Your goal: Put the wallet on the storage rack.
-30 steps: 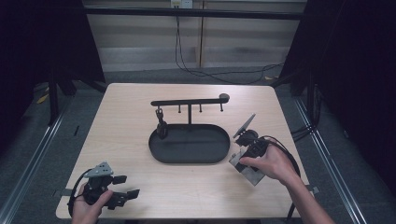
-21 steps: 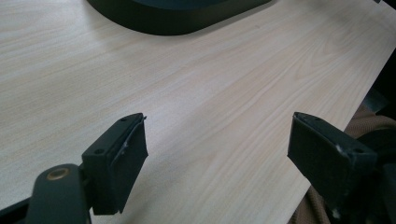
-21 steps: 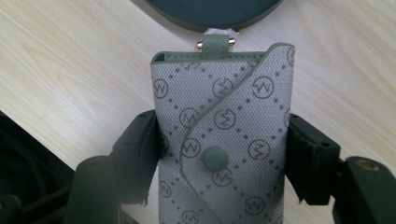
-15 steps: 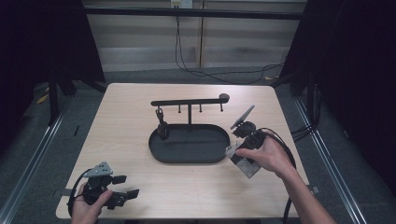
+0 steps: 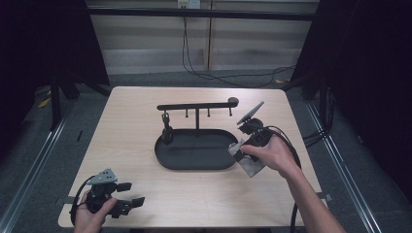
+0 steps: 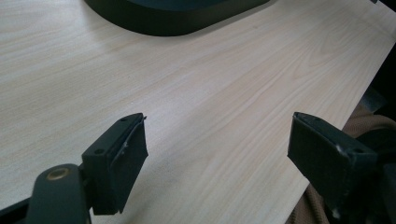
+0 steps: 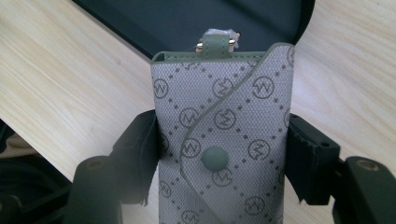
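Right gripper clamps pouch over tray rim. Left gripper jaws wide, holding nothing, above table.

A pale wooden table stands on grey floor (dark curtains flanking).

Grey monogram-patterned pouch with green trim, black tray, pale wood table
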